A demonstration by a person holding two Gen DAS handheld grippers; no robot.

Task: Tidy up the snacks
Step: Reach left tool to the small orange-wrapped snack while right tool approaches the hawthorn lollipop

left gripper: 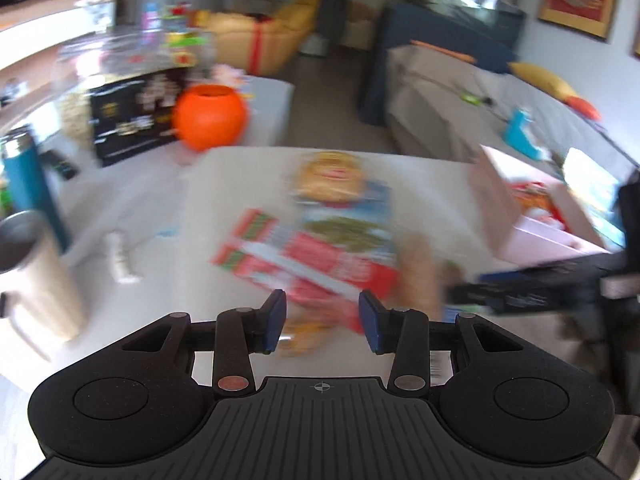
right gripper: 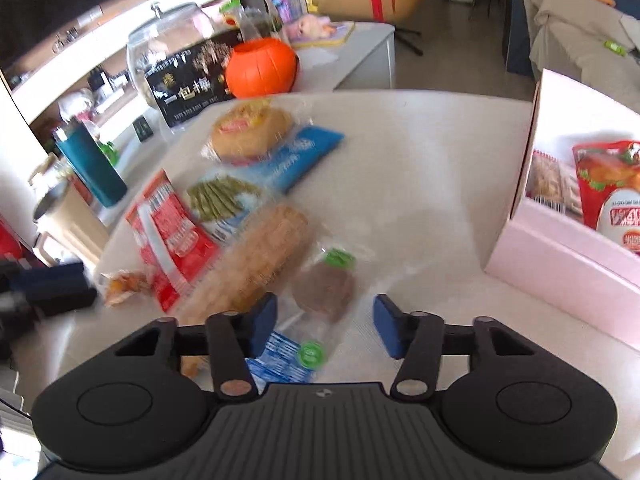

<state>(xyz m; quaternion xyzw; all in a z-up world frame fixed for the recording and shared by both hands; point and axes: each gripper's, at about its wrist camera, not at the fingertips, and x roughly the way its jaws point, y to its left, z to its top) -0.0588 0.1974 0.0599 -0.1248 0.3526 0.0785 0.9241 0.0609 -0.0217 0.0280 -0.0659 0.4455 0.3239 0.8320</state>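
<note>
A pile of snack packs lies on the white table: a round bun pack, a blue pack, a green-bean pack, a red pack, a long bread pack and a brown cake pack. A pink box at the right holds a red snack bag. My right gripper is open and empty, just above the brown cake pack. My left gripper is open and empty over the red pack. The left wrist view is blurred.
An orange pumpkin bucket, a black box and a glass jar stand at the table's far left. A teal bottle and a steel mug stand at the left edge. The other gripper shows at the right in the left wrist view.
</note>
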